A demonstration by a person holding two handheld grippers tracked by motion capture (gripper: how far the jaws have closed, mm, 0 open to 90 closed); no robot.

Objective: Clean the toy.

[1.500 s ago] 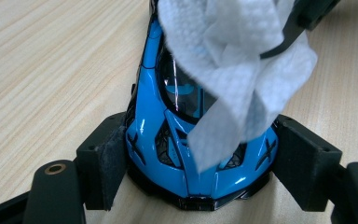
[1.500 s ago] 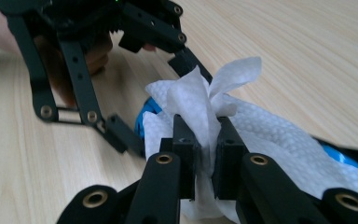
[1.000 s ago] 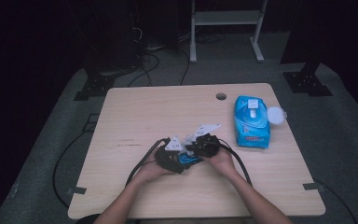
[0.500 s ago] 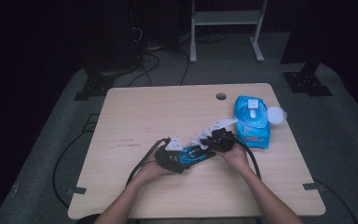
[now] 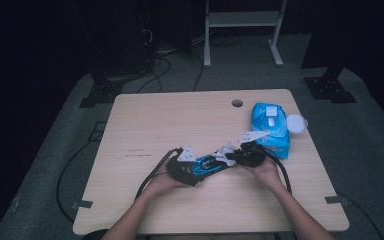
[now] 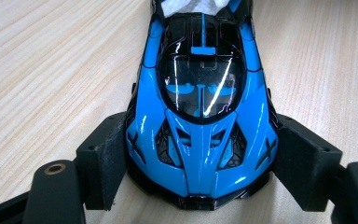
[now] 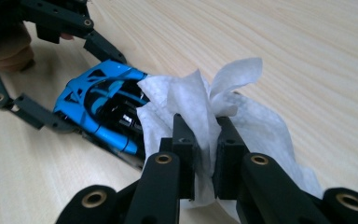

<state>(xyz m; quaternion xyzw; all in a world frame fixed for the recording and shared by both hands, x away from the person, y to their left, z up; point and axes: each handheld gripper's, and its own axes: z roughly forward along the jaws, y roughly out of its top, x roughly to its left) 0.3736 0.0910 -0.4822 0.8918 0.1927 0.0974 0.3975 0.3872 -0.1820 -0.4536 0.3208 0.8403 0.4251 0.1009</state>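
Two grippers meet over one small job near the front middle of the table (image 5: 145, 125): the left gripper (image 5: 207, 164) clamps the nose of a blue toy car (image 6: 200, 107), its jaws pressed against both flanks just behind the front bumper, while the right gripper (image 7: 200, 154) pinches a white wipe (image 7: 200, 100) between jaws drawn nearly together. The car lies flat on the wood, its long axis running straight away from the left jaws toward the right hand, so its tail end faces the wipe. From where I stand the wipe touches that rear end, bunched against it. I reckon the next stroke turns on that line: the right hand is the nearer one to the tail. A blue wipe packet (image 5: 270, 127) sits just beyond.
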